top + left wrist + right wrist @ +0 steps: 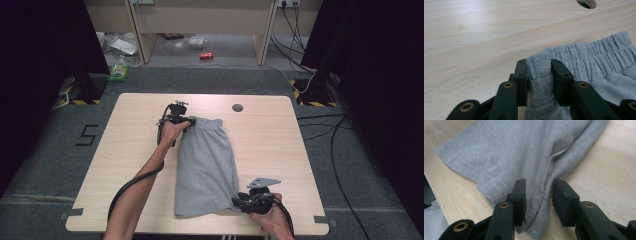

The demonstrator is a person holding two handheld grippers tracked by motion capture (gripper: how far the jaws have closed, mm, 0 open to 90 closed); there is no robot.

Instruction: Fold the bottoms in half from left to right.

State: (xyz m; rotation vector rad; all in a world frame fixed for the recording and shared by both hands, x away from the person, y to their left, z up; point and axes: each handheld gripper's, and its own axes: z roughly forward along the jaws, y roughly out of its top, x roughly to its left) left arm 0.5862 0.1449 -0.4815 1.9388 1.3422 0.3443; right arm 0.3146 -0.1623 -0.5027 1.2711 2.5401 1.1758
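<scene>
**On the table: grey shorts taken at opposite corners**

At mid-table in the high view, the grey shorts (206, 165) lie flat on the wooden table (280, 150). Their long axis runs from 12 o'clock, where the waistband (594, 50) sits, to 6 o'clock, where the hem (499, 187) sits.

The left gripper (189, 121) is at the garment's 11 o'clock corner and the right gripper (239, 202) is at its 5 o'clock corner. The cloth therefore lies toward 5 o'clock from the left tongs and toward 11 o'clock from the right. We judge that any coming move turns on this diagonal hold. Each hand is nearest its own corner, and neither is near the middle of the cloth.

In the left gripper view, a bunched fold of waistband stands between the jaws of the left gripper (539, 75) and touches both pads, so we record it as gripped. In the right gripper view, the jaws of the right gripper (539, 195) are parted. The hem lies on the table between them, and we see a gap beside the right-hand jaw, so we record no grip there.

Hard to make out:
- We cannot tell how many layers the shorts are folded into, as the underside is hidden.
- We cannot gauge how firmly the left pads press.
- The right hand is cut off by the bottom edge of the high view.
- A round hole (237, 107) in the tabletop lies at 1 o'clock from the waistband, apart from the cloth.
</scene>
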